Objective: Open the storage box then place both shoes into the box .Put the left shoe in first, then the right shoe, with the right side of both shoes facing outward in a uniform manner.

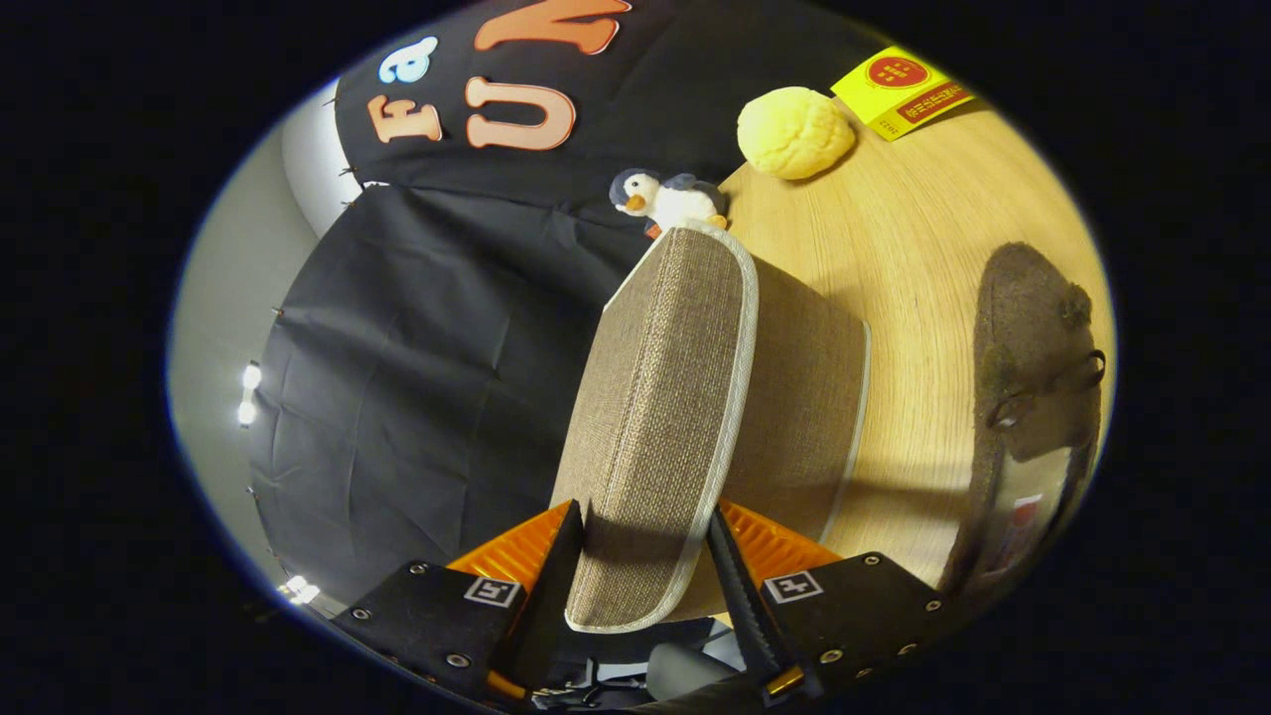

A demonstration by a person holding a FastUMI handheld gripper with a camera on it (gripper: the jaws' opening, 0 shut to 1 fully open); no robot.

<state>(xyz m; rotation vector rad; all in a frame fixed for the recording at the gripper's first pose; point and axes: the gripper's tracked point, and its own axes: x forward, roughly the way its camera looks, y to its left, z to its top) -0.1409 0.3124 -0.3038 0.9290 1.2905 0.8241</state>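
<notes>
My gripper (643, 571) is shut on the lid (660, 397) of the storage box, a thick flap of brown woven fabric with pale trim; both fingers (556, 566) press on its near edge. The lid stands raised, tilted away from me. Just behind it is a brown fabric panel of the box (799, 397) with the same pale edging. I cannot see into the box. A brown fuzzy shoe (1033, 348) lies on the wooden table (914, 248) to the right of the box, apart from it and from the fingers.
A small penguin plush (667, 199) sits just beyond the far end of the lid. Farther along the table lie a yellow bun-shaped object (794, 131) and a yellow card (902, 87). The black cloth wall stands to the left.
</notes>
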